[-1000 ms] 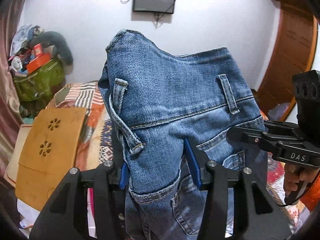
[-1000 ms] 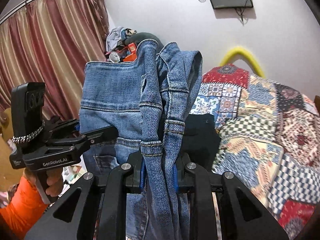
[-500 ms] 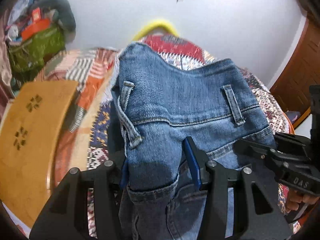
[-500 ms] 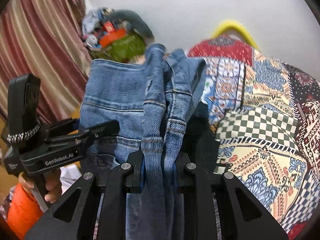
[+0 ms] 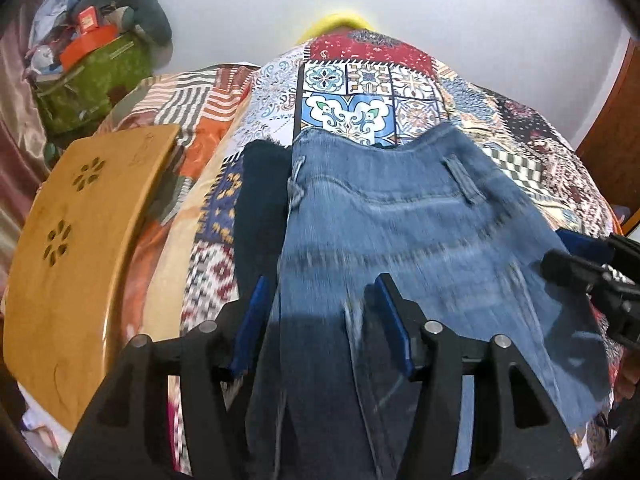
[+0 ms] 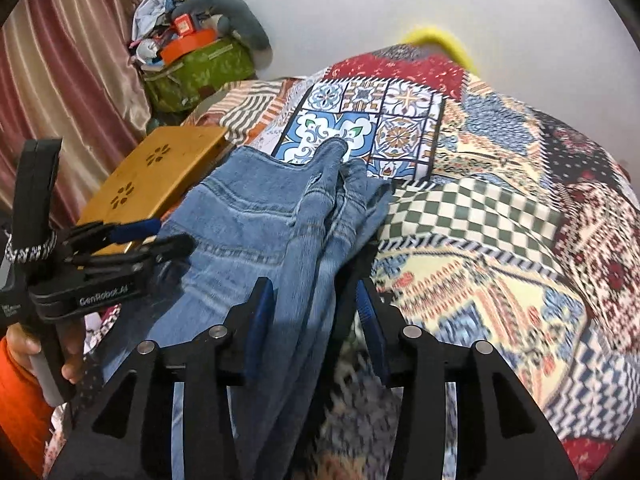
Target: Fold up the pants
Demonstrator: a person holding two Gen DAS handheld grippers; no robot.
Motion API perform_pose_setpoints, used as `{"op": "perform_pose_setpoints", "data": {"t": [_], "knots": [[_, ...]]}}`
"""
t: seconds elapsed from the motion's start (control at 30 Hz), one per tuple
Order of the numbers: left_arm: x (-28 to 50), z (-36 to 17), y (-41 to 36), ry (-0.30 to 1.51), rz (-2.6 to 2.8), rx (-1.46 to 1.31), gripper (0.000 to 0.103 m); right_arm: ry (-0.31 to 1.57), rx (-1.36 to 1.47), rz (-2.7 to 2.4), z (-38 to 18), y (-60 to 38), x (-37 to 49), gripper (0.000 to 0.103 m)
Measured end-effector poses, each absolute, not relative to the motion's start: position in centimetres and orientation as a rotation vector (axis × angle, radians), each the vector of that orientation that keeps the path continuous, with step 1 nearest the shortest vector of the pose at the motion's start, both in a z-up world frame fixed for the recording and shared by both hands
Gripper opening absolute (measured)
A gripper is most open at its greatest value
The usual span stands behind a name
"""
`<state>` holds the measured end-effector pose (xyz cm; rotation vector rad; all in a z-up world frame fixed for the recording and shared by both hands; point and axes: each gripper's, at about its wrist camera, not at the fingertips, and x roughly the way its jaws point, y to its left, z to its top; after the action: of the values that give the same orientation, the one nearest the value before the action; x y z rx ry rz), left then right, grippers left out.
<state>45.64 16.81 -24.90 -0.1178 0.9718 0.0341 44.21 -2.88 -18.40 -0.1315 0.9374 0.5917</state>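
Observation:
The blue jeans [image 5: 400,232] lie waistband-forward over the patchwork bedspread [image 5: 372,84], blurred by motion. My left gripper [image 5: 320,300] stands with its jaws apart around the denim; the blue pads [image 5: 394,320] sit away from the cloth. My right gripper [image 6: 312,300] also has its jaws spread, with a bunched fold of the jeans [image 6: 256,216] running between them. The left gripper shows in the right wrist view [image 6: 156,236] at the jeans' left edge. The right gripper shows at the right edge of the left wrist view [image 5: 580,272].
A dark garment [image 5: 260,200] lies under the jeans' left side. A wooden board [image 5: 80,248] lies on the bed's left. A green bag with clutter [image 5: 88,76] stands by the wall, a curtain [image 6: 60,80] on the left, a yellow hoop [image 6: 436,40] behind the bed.
Both grippers tipped forward and down, laying the jeans from hanging upright onto the bedspread. Both grippers' jaws have widened and let go of the denim.

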Motion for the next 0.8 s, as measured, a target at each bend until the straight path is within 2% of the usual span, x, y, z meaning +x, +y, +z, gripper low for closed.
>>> {"op": "perform_pose_setpoints", "data": {"t": [0.23,0.57,0.8], "knots": [[37.9,-17.8,15.5,0.844,0.035,-0.113,0.055,0.808,-0.143,0.617,-13.6,-5.1,39.1,0.039],[24.3,-4.3,11.4,0.531,0.025,-0.069,0.055,0.504,-0.066,0.673,-2.1,-9.0,27.9,0.039],[15.1,1.2,8.2,0.331,0.03,-0.025,0.063,0.293,-0.029,0.72,3.3,-10.8,19.1,0.039]]}}
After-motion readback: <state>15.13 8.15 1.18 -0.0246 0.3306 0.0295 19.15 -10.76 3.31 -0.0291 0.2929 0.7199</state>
